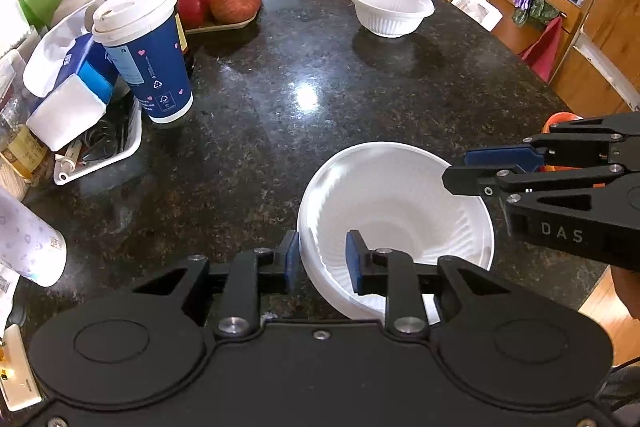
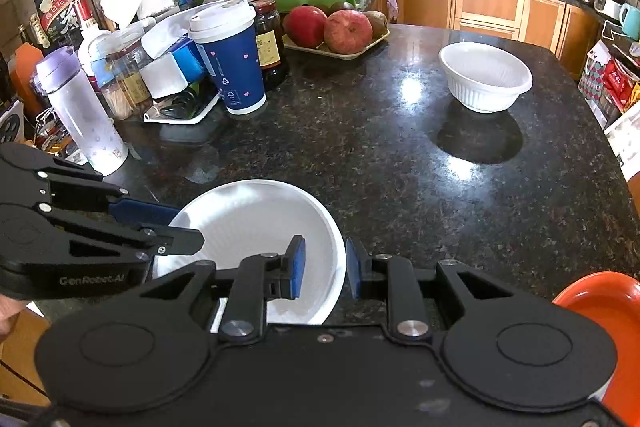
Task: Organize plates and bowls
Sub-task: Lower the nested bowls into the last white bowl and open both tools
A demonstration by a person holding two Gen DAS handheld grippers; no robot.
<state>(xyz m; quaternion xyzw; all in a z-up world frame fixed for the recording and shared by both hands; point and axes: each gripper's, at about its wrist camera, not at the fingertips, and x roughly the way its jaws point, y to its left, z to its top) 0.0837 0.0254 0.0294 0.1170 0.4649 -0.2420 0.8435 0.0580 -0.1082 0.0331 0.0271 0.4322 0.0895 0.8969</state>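
A white ribbed bowl (image 1: 392, 195) (image 2: 248, 215) sits on the black granite counter (image 1: 260, 131) near its front edge. My left gripper (image 1: 323, 261) straddles the bowl's left rim, one blue pad outside and one inside, with gaps on both sides, so it is open. My right gripper (image 2: 325, 267) straddles the opposite rim the same way, pads apart from the wall, open. Each gripper shows in the other's view: the right gripper (image 1: 456, 171) and the left gripper (image 2: 184, 225). A second white bowl (image 1: 390, 7) (image 2: 486, 75) stands alone at the far side.
An orange dish (image 2: 600, 307) lies at the counter's near right edge. A blue paper cup (image 1: 148, 55), a tissue pack (image 1: 76, 83), a tray of apples (image 1: 224, 3), a jar (image 2: 270, 43) and a water bottle (image 2: 80, 111) crowd the left side.
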